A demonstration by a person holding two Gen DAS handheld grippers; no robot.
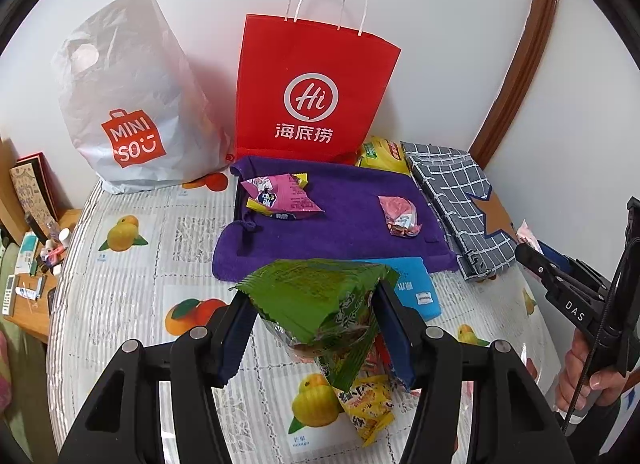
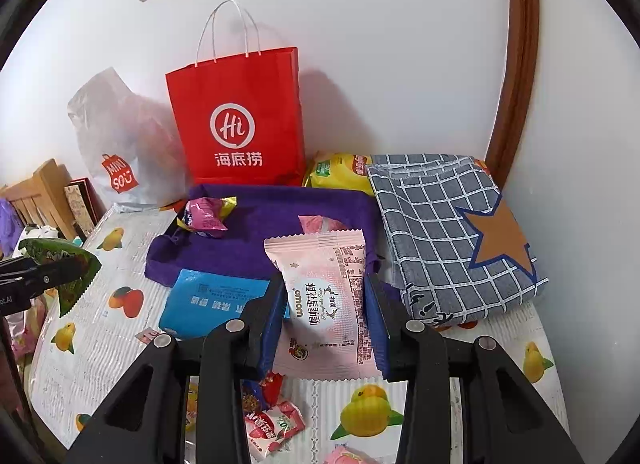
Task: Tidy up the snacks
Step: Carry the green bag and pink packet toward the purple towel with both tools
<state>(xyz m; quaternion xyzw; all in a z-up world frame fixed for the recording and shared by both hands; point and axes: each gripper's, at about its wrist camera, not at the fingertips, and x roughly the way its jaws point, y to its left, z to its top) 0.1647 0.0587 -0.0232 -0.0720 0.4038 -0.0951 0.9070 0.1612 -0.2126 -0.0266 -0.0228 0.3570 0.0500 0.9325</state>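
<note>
Left tool (image 1: 312, 328) pinching green packet (image 1: 320, 296), right tool (image 2: 326, 324) pinching pink packet (image 2: 324, 296), purple towel (image 2: 276, 224) straight ahead, upper centre.

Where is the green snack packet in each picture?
Left wrist view: the green snack packet sits bottom centre, pinched by the left gripper.
Right wrist view: the same packet pokes in at the far left edge, beside the table.
Shared landmark: the red paper bag standing against the wall.
</note>
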